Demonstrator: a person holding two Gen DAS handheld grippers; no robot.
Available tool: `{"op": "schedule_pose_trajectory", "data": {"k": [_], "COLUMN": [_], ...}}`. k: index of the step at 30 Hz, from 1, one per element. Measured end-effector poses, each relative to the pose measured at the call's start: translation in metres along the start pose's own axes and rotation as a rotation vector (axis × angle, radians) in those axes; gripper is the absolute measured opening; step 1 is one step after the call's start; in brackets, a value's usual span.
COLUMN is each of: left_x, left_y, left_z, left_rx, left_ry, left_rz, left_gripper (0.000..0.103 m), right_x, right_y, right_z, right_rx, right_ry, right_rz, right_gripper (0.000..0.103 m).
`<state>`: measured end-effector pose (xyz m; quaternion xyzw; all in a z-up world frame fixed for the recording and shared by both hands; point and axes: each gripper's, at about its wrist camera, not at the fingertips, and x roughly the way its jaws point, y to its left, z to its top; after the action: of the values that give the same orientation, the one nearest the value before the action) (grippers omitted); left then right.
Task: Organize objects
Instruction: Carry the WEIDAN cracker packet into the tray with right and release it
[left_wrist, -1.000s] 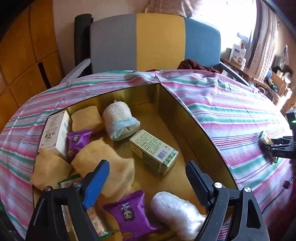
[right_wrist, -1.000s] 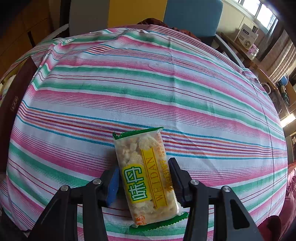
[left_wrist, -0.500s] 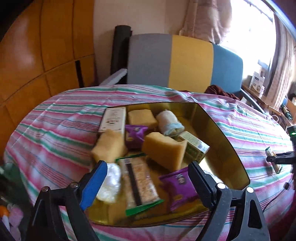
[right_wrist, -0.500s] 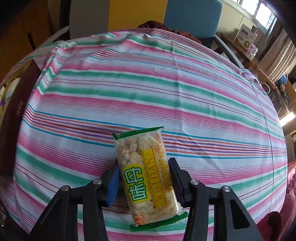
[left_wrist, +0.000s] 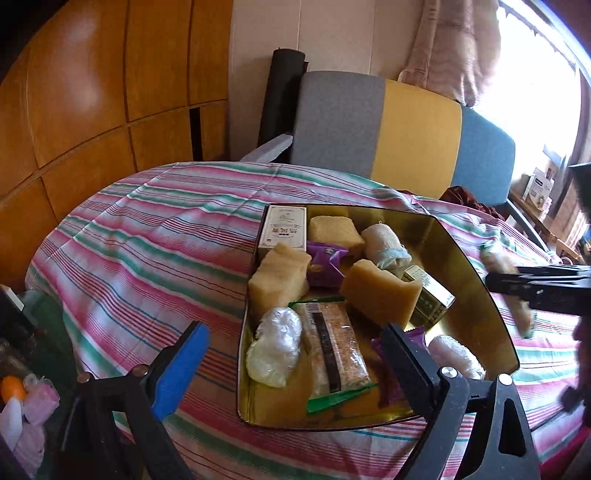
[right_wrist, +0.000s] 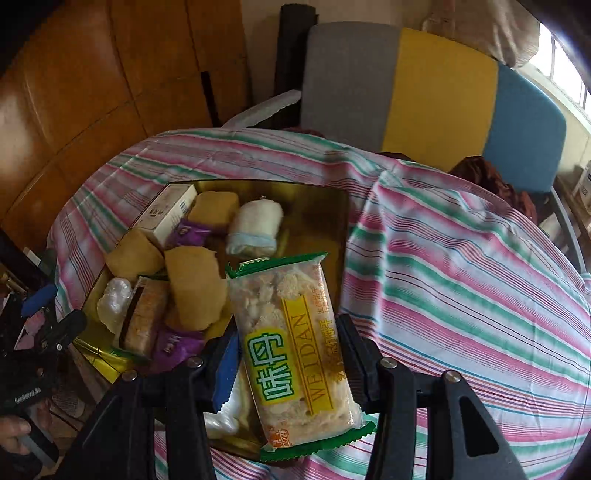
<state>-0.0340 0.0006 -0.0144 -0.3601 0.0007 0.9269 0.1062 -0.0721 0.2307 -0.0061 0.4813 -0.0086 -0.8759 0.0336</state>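
Over the gold tray (right_wrist: 343, 221) on the striped tablecloth (right_wrist: 461, 258), the right tongs (right_wrist: 286, 363) have a snack pack (right_wrist: 291, 339) pinched across its lower half, one pad on each long side. It's a clear pack with green ends and a yellow label, and most of it sticks out past the tips, hanging over the tray's near right corner. From the other camera it just shows as a blur at the right edge.

The left tongs (left_wrist: 291, 367) are down at the tray's near left side with the jaws spread wide and opening further, holding nothing. The blue pad (left_wrist: 181, 365) sits over bare cloth just outside the tray wall, and the black one is over the tray's near end.

Inside the tray it's pretty crowded: a white box (left_wrist: 284, 229) in the far corner, yellow sponges (left_wrist: 380, 295), purple packets (left_wrist: 325, 266), a rolled cloth (left_wrist: 384, 245), a green carton (left_wrist: 428, 295), a plastic-wrapped white lump (left_wrist: 275, 347) and another snack bar (left_wrist: 332, 350) lying flat, right between the left tongs' tips.

A grey, yellow and blue chair (left_wrist: 402, 129) stands behind the table.
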Motion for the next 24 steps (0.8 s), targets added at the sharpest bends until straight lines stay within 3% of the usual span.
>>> {"op": "schedule_pose_trajectory", "data": {"k": [6, 11, 24], "left_x": [0.001, 0.003, -0.005], "left_y": [0.01, 0.016, 0.009], "left_z": [-0.001, 0.0, 0.001], "left_rx": [-0.037, -0.052, -0.046], "left_ry": [0.009, 0.011, -0.008], "left_rz": [0.025, 0.065, 0.13], "left_gripper": [0.101, 0.103, 0.103], "right_x": [0.048, 0.061, 0.01], "right_y": [0.015, 0.016, 0.009], "right_z": [0.004, -0.006, -0.027], "right_rx": [0.015, 0.024, 0.1], "right_ry": [0.102, 0.12, -0.087], "right_rz": [-0.04, -0.046, -0.077], "right_gripper": [0.05, 0.051, 0.053]}}
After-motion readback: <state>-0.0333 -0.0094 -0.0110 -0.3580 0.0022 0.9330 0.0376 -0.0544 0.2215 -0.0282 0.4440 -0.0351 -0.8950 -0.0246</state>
